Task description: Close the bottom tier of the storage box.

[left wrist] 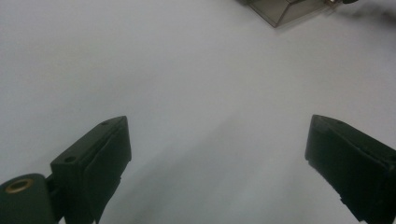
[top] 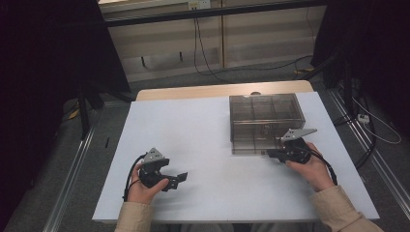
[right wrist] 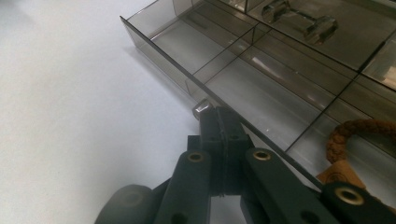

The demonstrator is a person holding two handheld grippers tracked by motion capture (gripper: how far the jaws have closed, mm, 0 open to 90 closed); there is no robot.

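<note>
Left gripper (top: 178, 180) is hovering over the near left of the white counter (top: 203, 145), jaws spread wide, nothing between them. In the left gripper view the pads (left wrist: 100, 163) are standing well apart over bare counter, and a corner of the box (left wrist: 285, 9) is showing far off at the top edge.

Right gripper (top: 270, 153) is sitting at the near edge of the box (top: 266, 123), on the right half of the counter. My right hand (top: 314, 169) is gripping it from the near right side. In the right gripper view my jaws are pressing together on the drawer's small clear knob (right wrist: 201, 108), which is poking out just past the tips at the drawer's front wall.

Box is smoky, see-through plastic, split into compartments. The drawer (right wrist: 224, 56) is showing open to the camera, with dividers crossing it. A brown braided cord (right wrist: 359, 133) with a tan tag is lying in the compartment at the right of that view. A clear knobbed part (right wrist: 299, 21) is lying in a far compartment; I cannot tell what it is.

Sleeves are beige. Grey plate (top: 297, 133) is riding on top of the right gripper.
</note>
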